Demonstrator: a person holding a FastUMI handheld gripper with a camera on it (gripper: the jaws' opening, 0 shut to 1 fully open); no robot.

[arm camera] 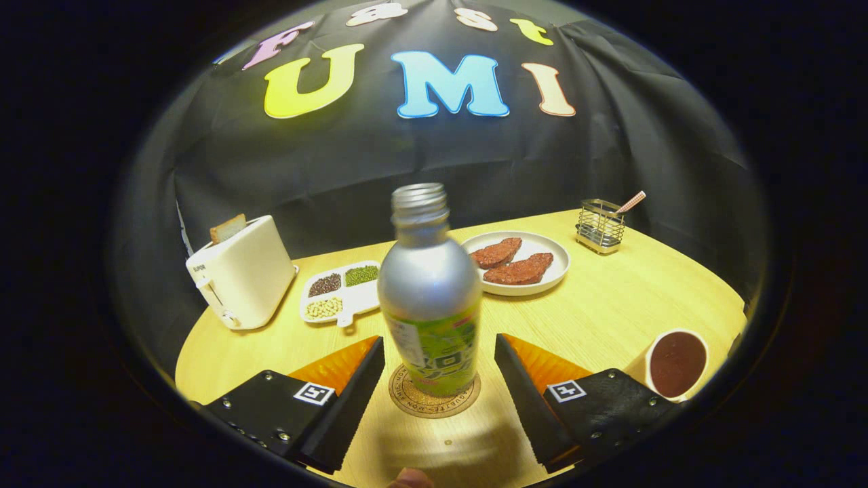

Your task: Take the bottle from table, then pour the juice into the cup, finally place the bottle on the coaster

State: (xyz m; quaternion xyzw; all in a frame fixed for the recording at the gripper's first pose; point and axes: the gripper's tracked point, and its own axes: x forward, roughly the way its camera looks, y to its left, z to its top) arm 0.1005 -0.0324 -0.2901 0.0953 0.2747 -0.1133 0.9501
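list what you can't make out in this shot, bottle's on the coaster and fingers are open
- Coaster, gripper view: the bottle covers its middle, and its rim lettering is too small to read.
- Bottle's contents: its opaque body hides any juice level.
- Cup: dark inside; depth of liquid cannot be told.
- Toaster: its slot contents are partly hidden by its body.
- Gripper: fingers open, either side of the bottle; contact cannot be told.

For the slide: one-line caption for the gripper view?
Open gripper straddling the uncapped bottle standing on the cork coaster, filled cup beside the right finger.
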